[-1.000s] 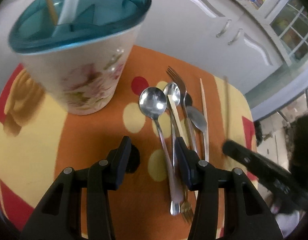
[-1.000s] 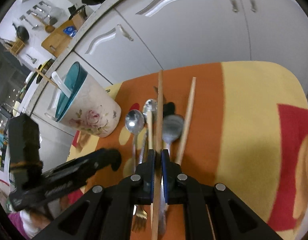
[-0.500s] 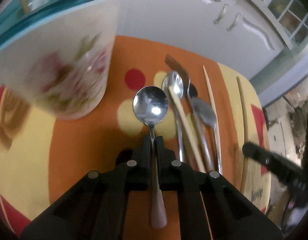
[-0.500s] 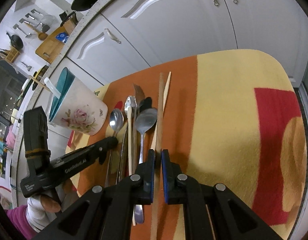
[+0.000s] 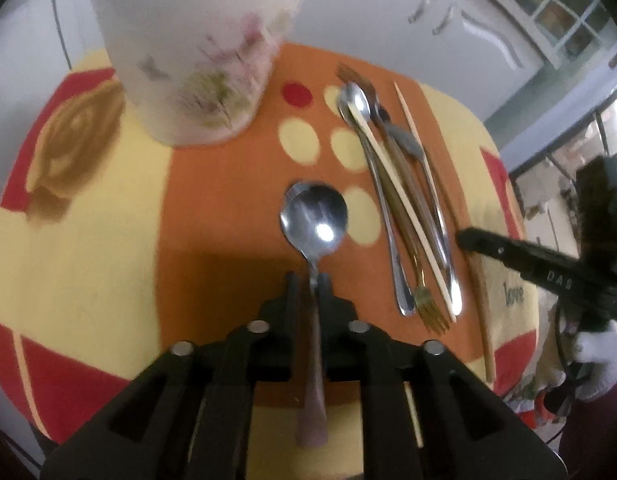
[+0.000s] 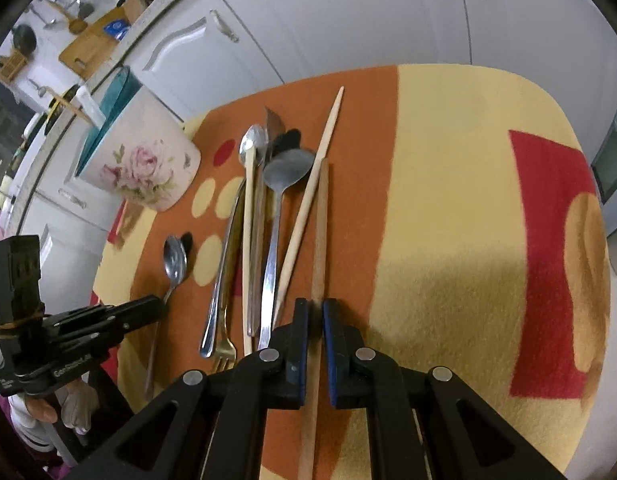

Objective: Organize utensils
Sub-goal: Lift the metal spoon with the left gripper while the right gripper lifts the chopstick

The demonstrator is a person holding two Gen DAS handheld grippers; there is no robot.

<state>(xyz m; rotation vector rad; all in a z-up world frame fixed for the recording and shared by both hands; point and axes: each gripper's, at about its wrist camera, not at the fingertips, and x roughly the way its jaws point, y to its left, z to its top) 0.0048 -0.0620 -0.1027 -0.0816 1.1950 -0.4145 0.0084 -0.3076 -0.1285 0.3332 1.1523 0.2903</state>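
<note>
Left hand-held gripper (image 5: pixel 308 280), lower centre, has its jaws just easing apart, narrow round the spoon (image 5: pixel 314 220) neck; the pads barely pinch, so it could slip or swing. Bowl points up-frame toward the holder (image 5: pixel 196 80). Right hand-held gripper (image 6: pixel 315 312) is clamped on a chopstick (image 6: pixel 319 232), also lengthwise up-frame; it may pivot.

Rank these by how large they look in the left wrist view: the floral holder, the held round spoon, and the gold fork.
1. floral holder, clearly largest.
2. round spoon, clamped in the left gripper; nearness to the camera inflates it.
3. gold fork; partly hidden in the pile, so second and third places are unsure.
</note>
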